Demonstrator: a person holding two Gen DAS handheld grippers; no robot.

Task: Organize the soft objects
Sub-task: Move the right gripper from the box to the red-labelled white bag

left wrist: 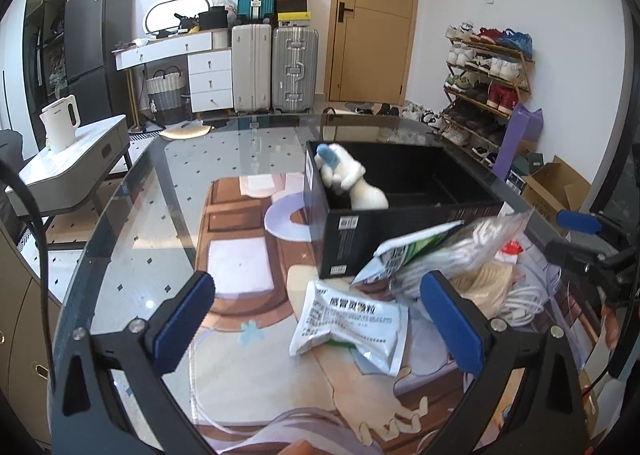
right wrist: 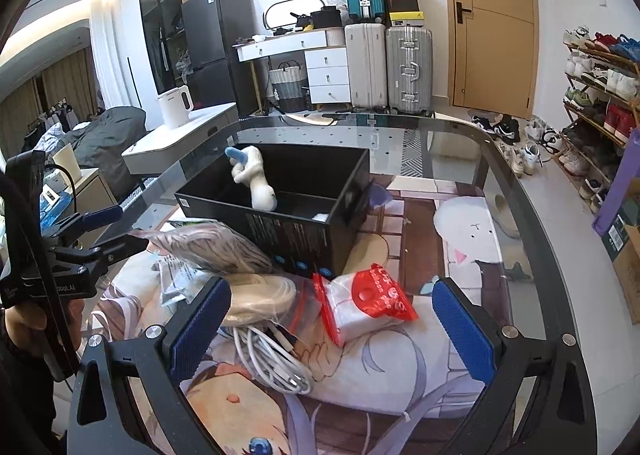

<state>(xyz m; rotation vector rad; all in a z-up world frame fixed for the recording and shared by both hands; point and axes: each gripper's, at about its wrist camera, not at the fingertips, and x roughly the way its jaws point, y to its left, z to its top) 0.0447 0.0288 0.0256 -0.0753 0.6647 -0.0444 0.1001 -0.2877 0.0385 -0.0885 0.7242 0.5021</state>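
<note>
A black open box (left wrist: 404,227) (right wrist: 280,223) stands on the glass table and holds a white sock roll with a blue tip (left wrist: 344,175) (right wrist: 256,179). In front of it lies a pile: a silver-white medicine pouch (left wrist: 352,323), a green-white pouch (left wrist: 412,251), a clear bag of white items (left wrist: 472,251) (right wrist: 204,247), a beige roll (right wrist: 256,299), a white cable (right wrist: 276,359) and a red-and-clear bag (right wrist: 368,303). My left gripper (left wrist: 320,323) is open over the silver pouch. My right gripper (right wrist: 332,331) is open around the red bag and cable.
The glass table (left wrist: 160,183) (right wrist: 472,159) has a picture mat under it. The other gripper shows at the right edge of the left view (left wrist: 588,251) and at the left edge of the right view (right wrist: 72,255). A side table with a white kettle (left wrist: 60,123) stands left.
</note>
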